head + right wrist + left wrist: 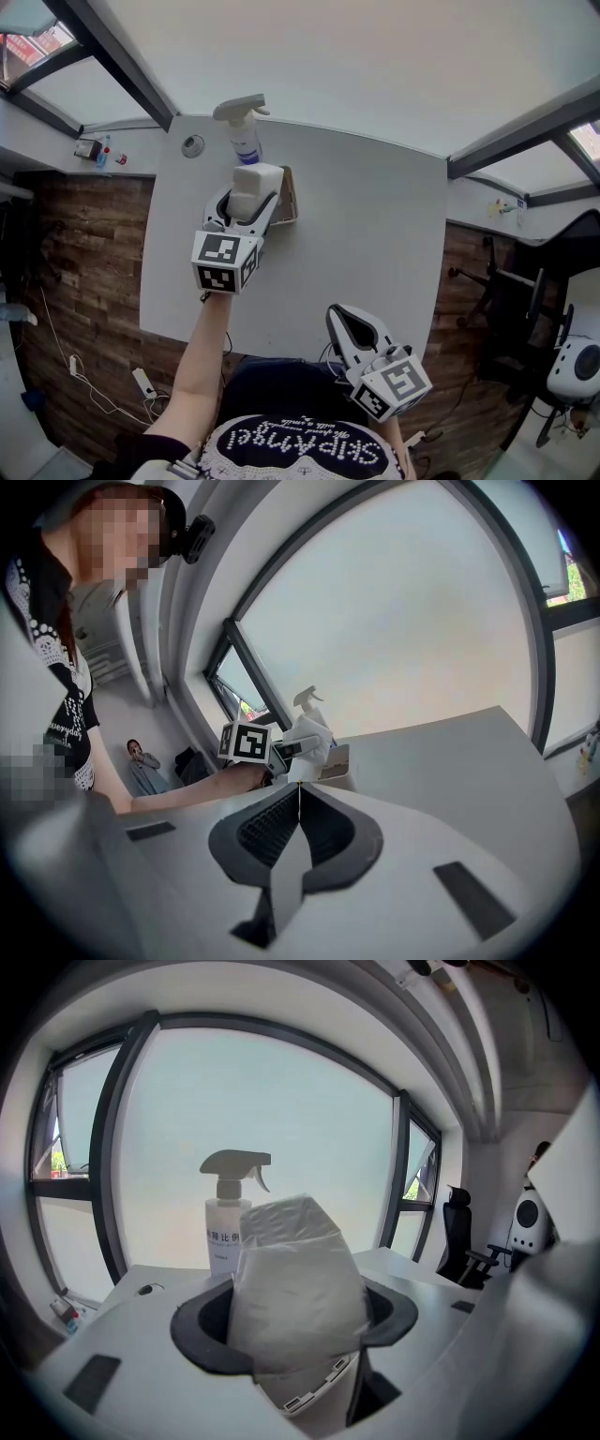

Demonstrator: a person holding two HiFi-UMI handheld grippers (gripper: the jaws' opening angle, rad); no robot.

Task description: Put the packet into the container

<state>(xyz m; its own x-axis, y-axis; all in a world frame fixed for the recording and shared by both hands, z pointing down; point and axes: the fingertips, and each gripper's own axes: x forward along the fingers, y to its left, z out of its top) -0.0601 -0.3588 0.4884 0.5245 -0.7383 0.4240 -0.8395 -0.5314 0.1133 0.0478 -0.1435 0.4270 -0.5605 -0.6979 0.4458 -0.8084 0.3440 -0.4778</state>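
Note:
My left gripper [246, 204] is shut on a white packet [255, 182] and holds it upright above the white table [375, 244], just left of a small container [289, 195] with a tan rim. In the left gripper view the packet [296, 1265] fills the space between the dark pads [199, 1327]. My right gripper [343, 324] hangs near the table's front edge, shut with nothing in it. From the right gripper view, past the closed right gripper [298, 803], I see the left gripper's marker cube [247, 742], the packet [313, 735] and the container [336, 764].
A white spray bottle [244, 129] stands behind the container near the table's far edge, and it also shows behind the packet as a spray bottle [228, 1218] in the left gripper view. A round cable port [193, 144] sits at the far left corner. Office chairs [511, 300] stand to the right.

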